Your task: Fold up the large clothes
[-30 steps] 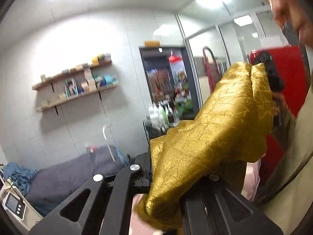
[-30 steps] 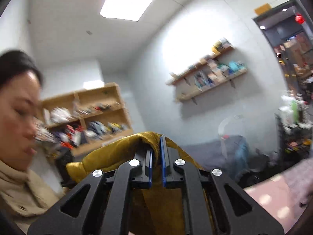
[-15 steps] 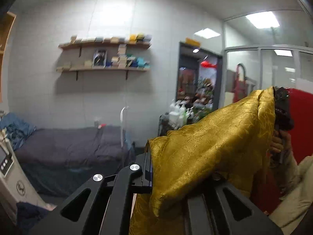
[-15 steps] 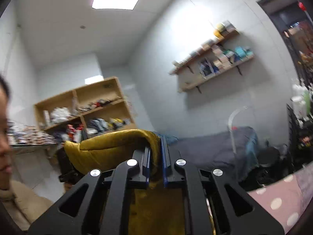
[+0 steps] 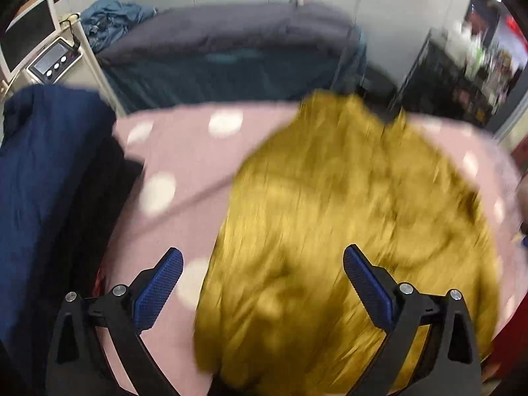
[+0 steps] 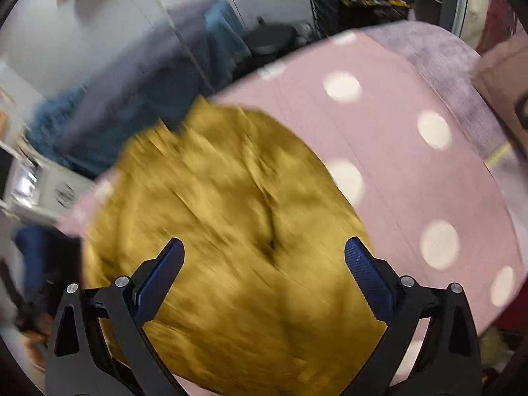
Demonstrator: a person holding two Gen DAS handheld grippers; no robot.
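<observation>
Fingers, left gripper point(image 5: 262, 257): both blue pads point(image 5: 158, 288) stand wide apart, pointing steeply down; the jaws have just been opening, and nothing is pinched between them, the cloth lying below and past the tips.
Fingers, right gripper point(image 6: 264, 250): its 2 blue pads point(image 6: 369, 280) are likewise spread wide, having just been opening; no cloth is clamped, only seen beneath the gap.
Gold garment point(image 5: 356, 231): a shiny mustard-gold cloth, rumpled and motion-blurred, lies in a heap on the work surface. In the left wrist view it fills the frame from centre toward 3 and 5 o'clock; in the right wrist view point(image 6: 231, 231) it spreads from centre toward 7 o'clock.
Pink spotted cover point(image 5: 184, 151): a pink sheet with white dots lies under the garment, bare at 9 to 11 o'clock of it in the left view, and at 1 to 3 o'clock in the right view point(image 6: 396, 151).
Navy cloth point(image 5: 46, 178): a dark blue textile sits at 9 o'clock of the garment at the cover's edge, with something black just beside it.
Grey bed point(image 5: 231, 39): a grey-covered bed stands at 12 o'clock beyond the cover, with a rumpled blue bundle point(image 5: 112, 13) on its far end.
Monitor and small device point(image 5: 56, 61): at 10 o'clock, on a white stand.
Shelving point(image 5: 475, 66): blurred at 2 o'clock.
</observation>
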